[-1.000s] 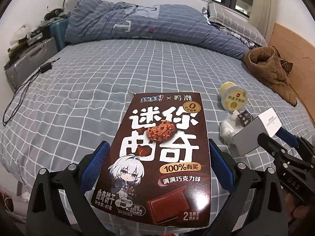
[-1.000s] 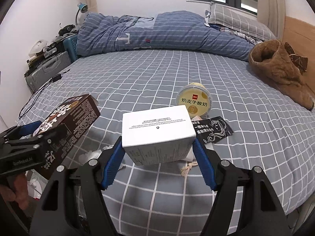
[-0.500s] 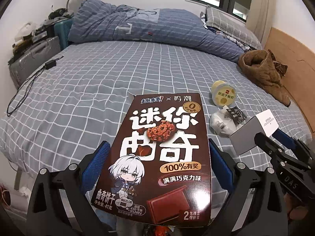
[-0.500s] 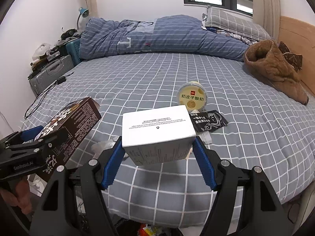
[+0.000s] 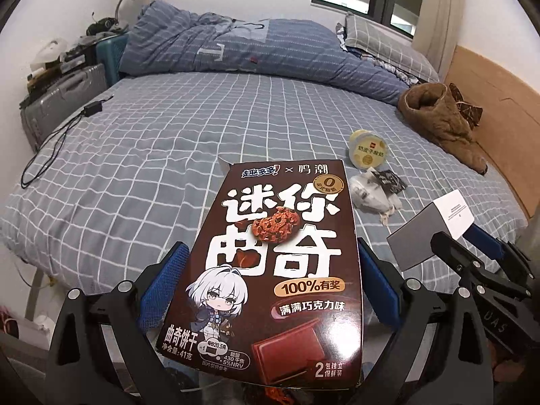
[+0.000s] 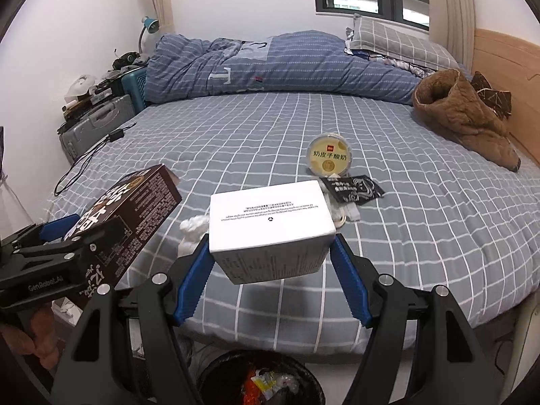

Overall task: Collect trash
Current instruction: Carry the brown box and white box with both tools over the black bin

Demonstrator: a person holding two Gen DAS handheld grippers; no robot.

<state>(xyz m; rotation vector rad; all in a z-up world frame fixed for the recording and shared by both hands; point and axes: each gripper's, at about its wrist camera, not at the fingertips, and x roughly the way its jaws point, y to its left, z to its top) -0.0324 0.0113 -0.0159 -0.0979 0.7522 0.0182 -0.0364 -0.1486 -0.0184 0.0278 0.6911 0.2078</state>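
Grey checked bed [image 6: 256, 155] fills most of what we see. Next biggest is our brown cookie box [image 5: 280, 270] — our left gripper [image 5: 270, 283] squeezes its two long sides with blue pads, and its long side points away from us, toward the quilt. It reads "100%" and "41". Our right gripper [image 6: 270, 263] pinches the white box [image 6: 270, 216], long side running across; its small print is too tiny to read. Both boxes hang above the bed's near edge. Below — a black bin [image 6: 260, 381]. On the bed sit a yellow cup [image 6: 330, 157] and, just beside it, a black wrapper [image 6: 352, 189].
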